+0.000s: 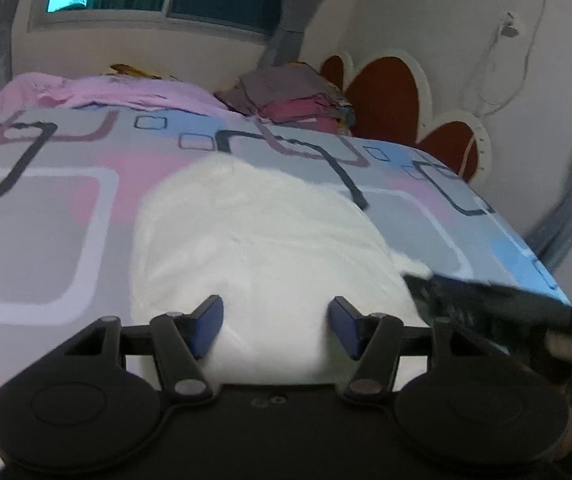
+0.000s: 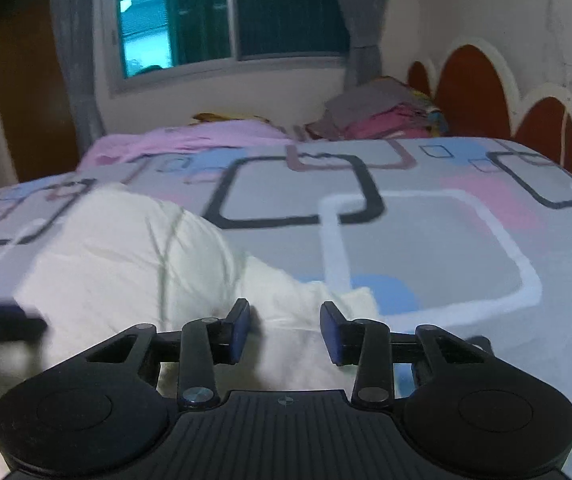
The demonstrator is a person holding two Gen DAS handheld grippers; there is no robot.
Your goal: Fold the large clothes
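both claws level over the white garment (image 1: 254, 240): left gripper (image 1: 276, 326) wide, right gripper (image 2: 285, 332) wide at its 3 o'clock edge.

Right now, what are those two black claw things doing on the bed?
A person is holding a gripper in each hand to fold clothes. A white garment lies on the patterned bedspread. The left gripper and the right gripper are both open over its near edge, and neither has pinched the cloth yet. A pile of folded clothes sits at the far side of the bed, near the red headboard.
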